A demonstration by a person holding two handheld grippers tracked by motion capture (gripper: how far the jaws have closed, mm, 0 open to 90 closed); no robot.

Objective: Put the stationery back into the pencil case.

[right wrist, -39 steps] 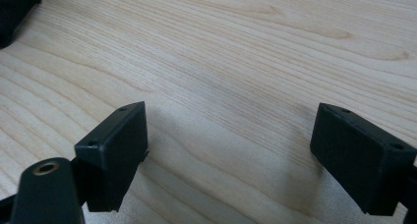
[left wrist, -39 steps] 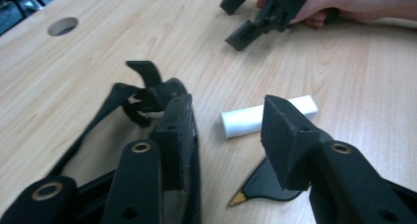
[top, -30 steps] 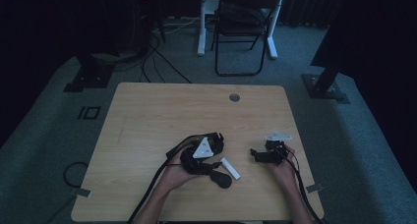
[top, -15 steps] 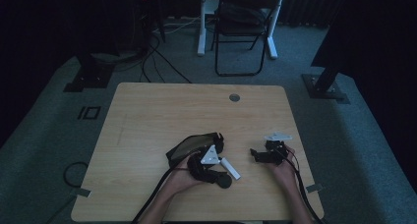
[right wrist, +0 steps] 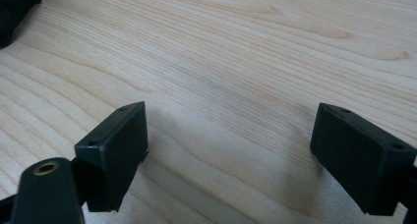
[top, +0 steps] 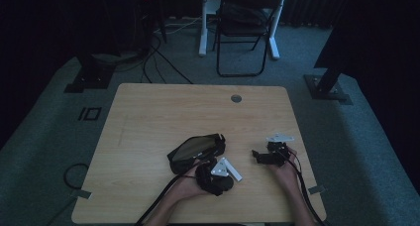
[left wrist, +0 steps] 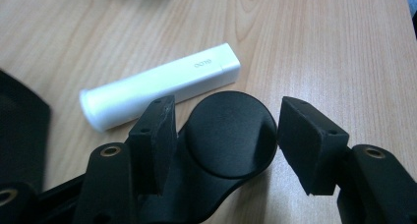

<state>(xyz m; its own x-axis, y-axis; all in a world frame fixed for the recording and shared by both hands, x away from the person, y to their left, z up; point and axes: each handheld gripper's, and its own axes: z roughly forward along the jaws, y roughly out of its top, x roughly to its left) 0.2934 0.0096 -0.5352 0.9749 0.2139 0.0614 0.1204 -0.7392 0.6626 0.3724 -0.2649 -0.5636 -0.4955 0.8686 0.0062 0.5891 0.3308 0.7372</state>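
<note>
- Wooden surface (top: 148, 137), pale and dimly lit in the high view, carries everything in the lower middle of the frame.
- Left gripper (left wrist: 226, 130): fingers (left wrist: 153, 135) stand apart and have just been opening; a black round-headed object (left wrist: 228, 133) sits between them, seemingly unpressed.
- Just above it lies a white tube (left wrist: 157, 84), slanting toward the upper right.
- A black pouch (top: 195, 149) lies left of centre in the high view.
- Right gripper (right wrist: 231, 155): fingers wide apart over bare wood.
- Risk: closing off-centre could squirt the round head sideways into the tube, rolling it away.
</note>
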